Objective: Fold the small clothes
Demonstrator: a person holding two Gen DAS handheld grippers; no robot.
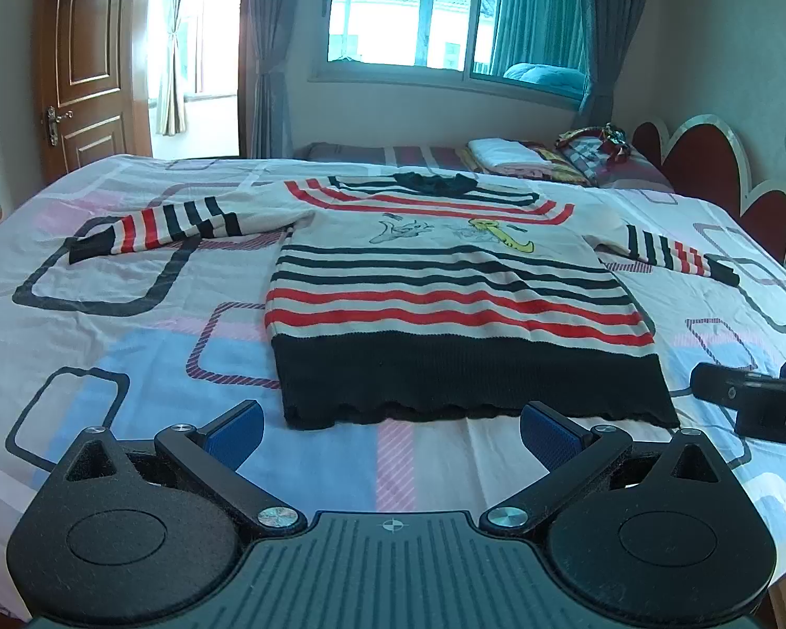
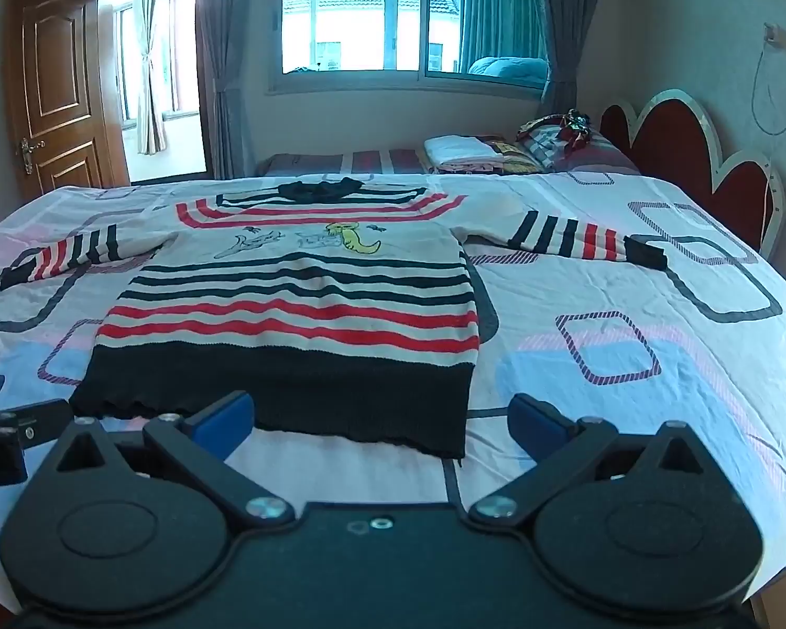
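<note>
The striped sweater (image 1: 445,283) lies flat and face up on the bed (image 1: 131,346), collar at the far side, dark hem nearest us, both sleeves spread wide to left and right. Nothing is folded yet.

The left gripper (image 1: 391,432) hovers just short of the hem, jaws spread as wide as they go, nothing between the blue pads (image 1: 236,432). The right gripper (image 2: 380,427) matches it: jaws fully apart, empty, sitting over the near right part of the hem, with the hem's right corner showing between its fingers. Each tool peeks into the other's view, so they hang close side by side.

Now, the risks. That hem is thick knit with a wavy edge lying flat against the bedsheet (image 2: 602,314), and a pinch coming in low could well grab sheet along with sweater, dragging the bedding up into the fold. A shallow bite is the other danger: catch only the top layer and the front peels away from the back, leaving a baggy, crooked fold.

Watch those sleeves too. The left sleeve (image 1: 157,223) and the right sleeve (image 2: 576,233) both stretch well out from the body, and if the hem goes up before they are tucked in, they will likely trail and bunch.

And with the two tools this near each other, uneven lifting would skew the garment, or the fingers could knock together.
</note>
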